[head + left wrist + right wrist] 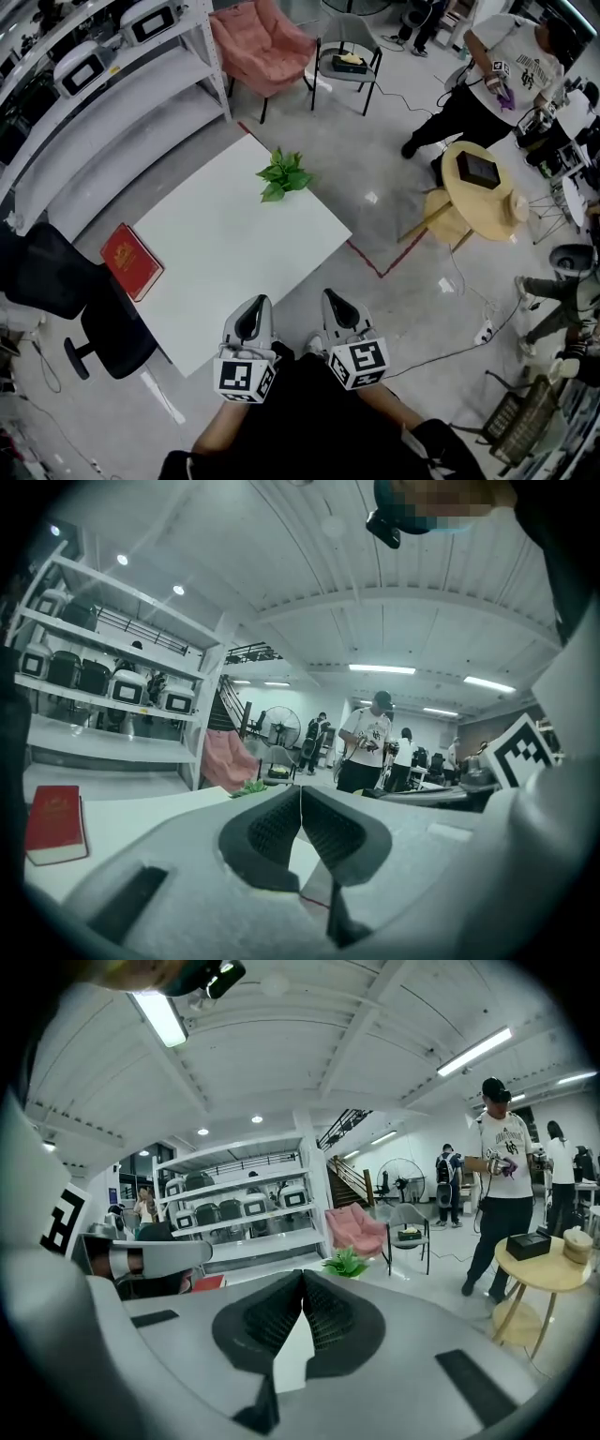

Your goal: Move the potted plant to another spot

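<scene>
Standing upright near the white table's (pixel 216 253) far edge, the potted plant (pixel 282 174) spreads its leaves over its pot, which stays hidden from above. A red book (pixel 131 261) lies flat at the table's left edge. Bare tabletop runs from the plant to the near corner, where you hold the left gripper (pixel 254 306) and right gripper (pixel 336 301). Both have their jaws pressed together on nothing, well apart from the plant.
</scene>
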The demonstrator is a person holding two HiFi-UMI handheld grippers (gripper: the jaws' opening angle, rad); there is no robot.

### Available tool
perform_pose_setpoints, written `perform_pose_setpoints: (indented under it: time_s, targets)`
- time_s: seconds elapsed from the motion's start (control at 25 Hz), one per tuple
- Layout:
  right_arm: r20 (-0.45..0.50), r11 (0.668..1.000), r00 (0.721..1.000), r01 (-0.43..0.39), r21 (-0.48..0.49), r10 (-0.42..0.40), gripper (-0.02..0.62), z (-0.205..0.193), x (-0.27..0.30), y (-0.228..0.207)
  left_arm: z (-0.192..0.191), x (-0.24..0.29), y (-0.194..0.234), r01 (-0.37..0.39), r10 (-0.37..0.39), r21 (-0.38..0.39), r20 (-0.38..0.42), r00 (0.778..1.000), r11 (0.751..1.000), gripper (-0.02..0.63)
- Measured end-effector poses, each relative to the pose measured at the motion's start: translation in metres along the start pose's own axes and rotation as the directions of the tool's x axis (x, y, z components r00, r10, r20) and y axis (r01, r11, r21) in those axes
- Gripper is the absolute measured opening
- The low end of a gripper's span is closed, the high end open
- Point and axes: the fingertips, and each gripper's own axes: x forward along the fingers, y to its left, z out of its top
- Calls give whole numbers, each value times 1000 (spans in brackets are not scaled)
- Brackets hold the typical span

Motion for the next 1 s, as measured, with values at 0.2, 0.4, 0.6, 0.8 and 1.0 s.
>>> perform_pose_setpoints:
  time_s: [0.2,0.4,0.6,0.8,1.0]
  targets:
    - [26,999,999,-32,6,32,12,2,-10,3,-10,-1,-13,-1,2,26,-24,1000,1000,18]
    - [33,999,999,-37,12,36,12,2,-14,-2,-15,-6,-15,-19,20,23,-29,999,1000,18]
    - [36,999,998,-44,8,43,12,5,-15,-3,-16,-6,-20,-17,17,22,-33,999,1000,18]
    - [33,999,998,-46,1,46,12,4,-16,-1,-16,-5,-23,-6,7,28,-30,1000,1000,18]
    - [31,999,998,-47,-2,47,12,3,-18,-2,-17,-4,-25,-2,2,23,-29,1000,1000,18]
